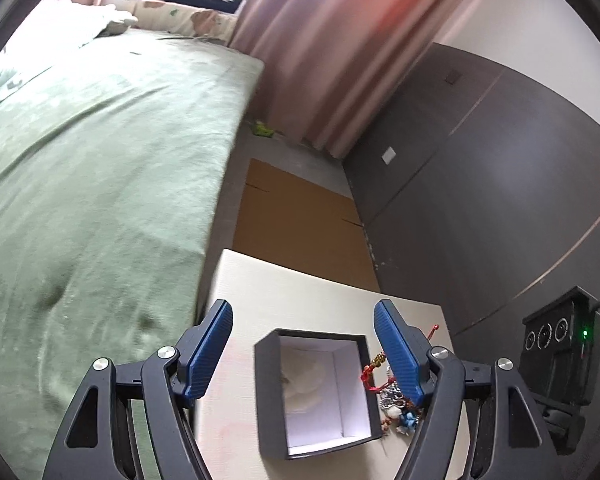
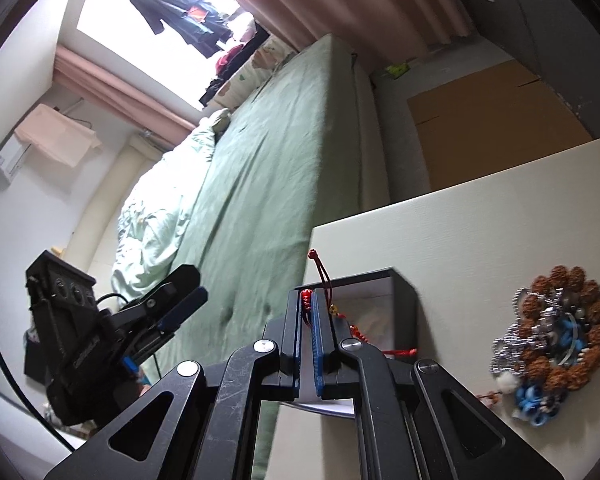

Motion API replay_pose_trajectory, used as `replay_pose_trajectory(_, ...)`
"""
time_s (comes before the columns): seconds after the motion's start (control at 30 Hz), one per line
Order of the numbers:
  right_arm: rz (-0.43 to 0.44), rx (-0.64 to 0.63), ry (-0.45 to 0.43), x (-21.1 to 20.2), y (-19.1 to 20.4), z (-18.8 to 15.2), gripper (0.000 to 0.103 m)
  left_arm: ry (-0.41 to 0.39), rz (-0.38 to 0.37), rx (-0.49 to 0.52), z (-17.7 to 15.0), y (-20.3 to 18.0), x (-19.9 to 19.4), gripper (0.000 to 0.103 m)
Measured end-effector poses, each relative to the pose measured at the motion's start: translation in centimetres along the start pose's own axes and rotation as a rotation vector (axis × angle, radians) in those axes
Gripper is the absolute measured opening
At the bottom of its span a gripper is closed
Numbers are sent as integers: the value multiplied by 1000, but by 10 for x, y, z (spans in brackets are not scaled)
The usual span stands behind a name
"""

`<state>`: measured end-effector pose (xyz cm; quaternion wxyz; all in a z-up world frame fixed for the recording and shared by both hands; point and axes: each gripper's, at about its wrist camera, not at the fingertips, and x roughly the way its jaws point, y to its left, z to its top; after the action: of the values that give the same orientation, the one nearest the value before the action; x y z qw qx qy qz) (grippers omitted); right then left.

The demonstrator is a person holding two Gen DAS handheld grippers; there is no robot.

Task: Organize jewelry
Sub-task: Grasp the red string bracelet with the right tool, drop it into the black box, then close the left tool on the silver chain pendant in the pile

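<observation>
Cream table [image 1: 324, 292] beside a green-covered bed [image 1: 100, 152]; pink curtains [image 1: 332, 40], dark wall panels. Left claw [image 1: 303, 350] wide apart, hovering over an open dark box [image 1: 314, 396]. Right claw [image 2: 308, 316] clamped on a red cord bracelet [image 2: 306, 300] above that box. Bead-and-chain jewelry heap [image 2: 556, 340] lies on the table near the box. No legible writing.

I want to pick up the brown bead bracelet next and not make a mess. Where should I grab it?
Grab the brown bead bracelet on its far outer arc, coming straight down from above. It lies flat on the white table as an open ring, and there the beads look free. Silver chains and blue pieces tangle its middle and near side, so gripping there would probably drag them along.
</observation>
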<state>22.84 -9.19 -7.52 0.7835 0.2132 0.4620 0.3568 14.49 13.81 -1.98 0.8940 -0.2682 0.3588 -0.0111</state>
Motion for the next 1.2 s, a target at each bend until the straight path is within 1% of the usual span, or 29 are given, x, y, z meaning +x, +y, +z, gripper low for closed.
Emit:
replay_pose_trajectory(0.1, -17, -26, 17, 7, 7, -3, 9, -3, -11, -6, 0, 3, -2, 76)
replay_pose_trajectory(0.13, -22, -28, 31, 10, 7, -3, 18, -4, -16, -8, 0, 2, -3, 81)
replay_pose_trajectory(0.17, -30, -23, 44, 12, 6, -4, 37, -6, -22, -11, 0, 2, -4, 88)
replay_pose_trajectory(0.23, -61, -14, 38, 10, 2, -4, 55, -14, -22, -17, 0, 2, -7, 95)
replay_pose_trajectory(0.27, -77, -14, 28, 6, -1, -4, 57, -18, -23, -18, -1, 1, -7, 95)
replay_pose_trajectory(0.4, -95, 2, 14, -10, -12, -6, 58, -13, -26, -11, -3, -6, -6, 95)
replay_pose_trajectory(0.53, -118, 25, -13, -37, -28, -8, 77, -4, -37, 16, -8, -19, -3, 96)
replay_pose_trajectory(0.63, -139, 32, -35, -58, -38, -8, 85, 3, -54, 44, -14, -31, 2, 102)
replay_pose_trajectory(0.73, -177, 41, -51, -75, -49, -8, 101, 15, -66, 71, -21, -45, 8, 102)
replay_pose_trajectory(0.77, -186, 40, -58, -79, -52, -8, 103, 23, -69, 81, -23, -50, 11, 102)
replay_pose_trajectory(0.97, -208, 88, -64, -101, -74, -6, 103, 61, -93, 125, -37, -82, 30, 102)
replay_pose_trajectory(1.03, -237, 101, -65, -108, -83, -6, 103, 78, -75, 156, -45, -94, 38, 102)
replay_pose_trajectory(1.13, -264, 102, -72, -117, -91, -6, 103, 81, -30, 220, -53, -111, 45, 102)
replay_pose_trajectory(1.2, -287, 111, -75, -123, -99, -6, 103, 91, -42, 254, -59, -122, 51, 102)
